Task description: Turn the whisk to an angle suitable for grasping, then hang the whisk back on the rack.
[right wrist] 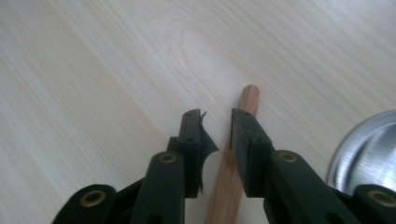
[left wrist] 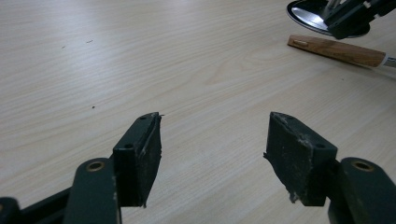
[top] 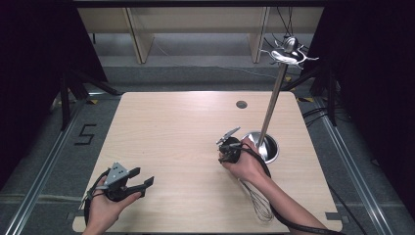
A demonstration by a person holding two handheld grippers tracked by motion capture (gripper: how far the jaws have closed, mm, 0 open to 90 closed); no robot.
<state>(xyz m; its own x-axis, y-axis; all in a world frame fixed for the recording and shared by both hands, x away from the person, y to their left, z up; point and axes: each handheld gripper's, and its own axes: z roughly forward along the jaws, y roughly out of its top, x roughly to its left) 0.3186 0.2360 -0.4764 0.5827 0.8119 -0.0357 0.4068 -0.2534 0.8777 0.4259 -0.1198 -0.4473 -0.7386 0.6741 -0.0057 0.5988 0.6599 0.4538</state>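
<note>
Right gripper (right wrist: 217, 119) slightly apart above whisk handle (right wrist: 233, 158), not clamping; left gripper (left wrist: 212, 140) wide apart, empty, over counter (top: 171, 132).

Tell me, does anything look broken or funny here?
Yes. The black pad on the right hand-held gripper has a ragged, peeling edge. Also, the whisk lies on the table, not hanging from the tall stand.

Laboratory recording bay: bare wooden table (top: 171, 137) on floor rails (top: 44, 166), black curtains (top: 372, 73), trailing cables (top: 318, 115).
</note>
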